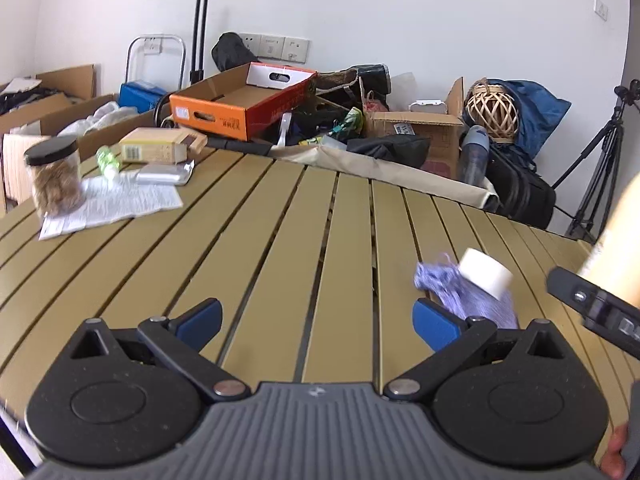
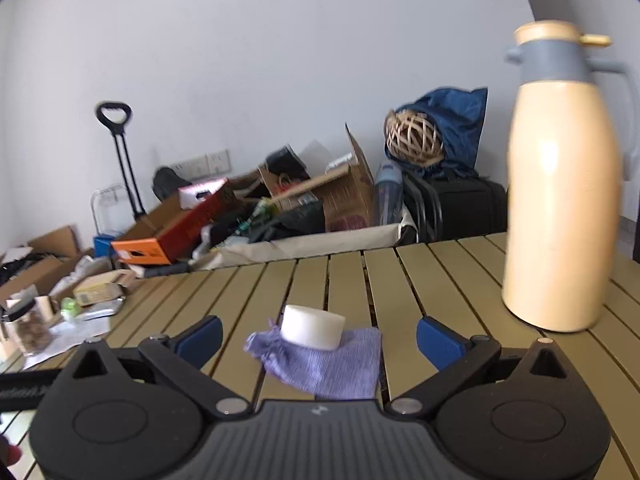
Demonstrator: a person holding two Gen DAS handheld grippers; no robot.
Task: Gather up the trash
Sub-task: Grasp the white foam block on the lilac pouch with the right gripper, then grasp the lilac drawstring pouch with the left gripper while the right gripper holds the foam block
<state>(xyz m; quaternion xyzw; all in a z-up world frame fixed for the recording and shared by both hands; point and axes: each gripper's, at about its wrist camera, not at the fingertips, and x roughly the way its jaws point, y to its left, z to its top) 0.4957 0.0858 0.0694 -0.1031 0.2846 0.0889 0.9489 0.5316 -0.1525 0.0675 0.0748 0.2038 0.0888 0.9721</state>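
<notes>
A purple cloth pouch (image 2: 328, 364) lies on the slatted table, and a white roll of tape (image 2: 312, 326) rests on its far end. My right gripper (image 2: 318, 338) is open, its blue fingers on either side of the pouch and apart from it. In the left wrist view the same pouch (image 1: 468, 294) and tape roll (image 1: 486, 272) sit just beyond the right fingertip (image 1: 436, 324). My left gripper (image 1: 318, 322) is open over bare slats with nothing between its fingers. At the far left corner lie a paper sheet (image 1: 116, 204), a foil packet (image 1: 162, 174), a small green bottle (image 1: 107, 162) and a cardboard box (image 1: 160, 148).
A tall beige thermos jug (image 2: 560, 184) stands on the table at the right. A black-lidded jar (image 1: 54, 176) stands on the paper at the far left. Beyond the table's far edge (image 1: 360, 168) are cardboard boxes, an orange box (image 1: 240, 100), bags and a tripod (image 1: 600, 160).
</notes>
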